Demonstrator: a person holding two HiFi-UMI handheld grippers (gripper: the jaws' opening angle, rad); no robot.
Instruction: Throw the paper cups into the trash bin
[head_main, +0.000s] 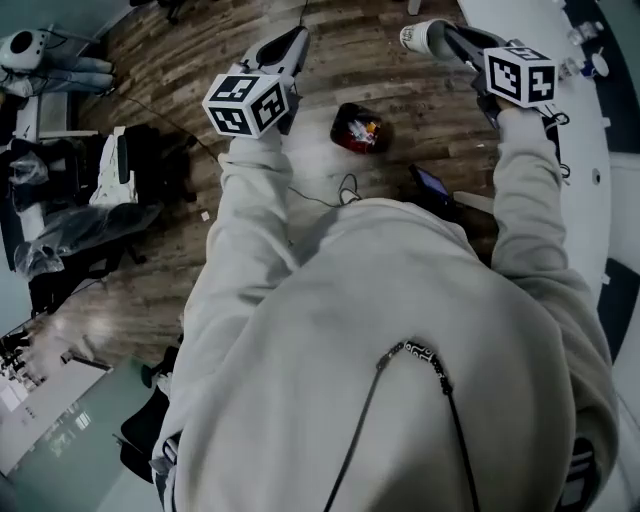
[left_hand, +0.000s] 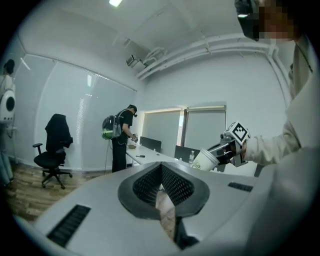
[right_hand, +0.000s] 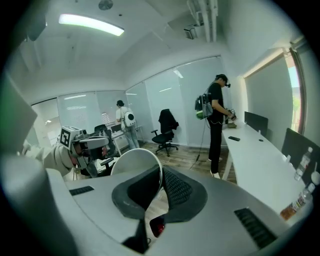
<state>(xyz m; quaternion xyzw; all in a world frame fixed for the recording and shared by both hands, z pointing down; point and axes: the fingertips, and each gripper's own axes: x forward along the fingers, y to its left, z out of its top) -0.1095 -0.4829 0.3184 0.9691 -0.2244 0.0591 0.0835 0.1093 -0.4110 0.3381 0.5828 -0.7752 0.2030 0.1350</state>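
Observation:
A white paper cup (head_main: 418, 37) is pinched by its wall in my right gripper (head_main: 445, 35), held out over the wooden floor at the top right of the head view. In the right gripper view the cup (right_hand: 132, 162) fills the left side of the jaws of the right gripper (right_hand: 161, 175). The left gripper view shows this cup (left_hand: 204, 160) off to the right. My left gripper (head_main: 297, 40) is held out beside it, jaws together and nothing in them; its tips meet (left_hand: 161, 172). A dark round container with red inside (head_main: 358, 128), perhaps the bin, sits on the floor between the two arms.
A long white desk (right_hand: 255, 155) with bottles (right_hand: 300, 200) runs along the right. One person with a backpack (right_hand: 216, 120) stands at it, and another (right_hand: 125, 122) stands further back. A black office chair (right_hand: 165, 131) is by the glass wall. Cables and a small screen (head_main: 430, 182) lie on the floor.

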